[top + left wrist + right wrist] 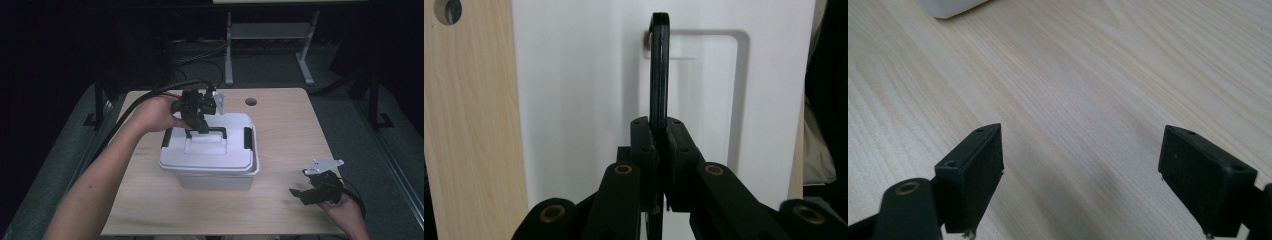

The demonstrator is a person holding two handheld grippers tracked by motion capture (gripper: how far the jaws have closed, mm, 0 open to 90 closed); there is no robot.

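Note:
A white plastic box (pixel 215 177) with a white lid (pixel 205 155) stands in the middle of the table. Black latches (pixel 248 138) sit at the lid's two ends. A black carry handle (pixel 220 131) rises from a recess in the lid. My left gripper (pixel 201 128) is over the lid and shut on that handle (pixel 659 70), which stands upright between the jaws. The lid (pixel 574 100) sits slightly askew on the box. My right gripper (pixel 299 194) rests open near the table's front right corner, with only bare wood between its fingers (pixel 973 175).
The light wooden table (pixel 290 135) has a round cable hole (pixel 251 102) at the back. A corner of the white box (pixel 948 7) shows far off in the right gripper view. Beyond the table are a dark floor, cables and a desk frame (pixel 270 35).

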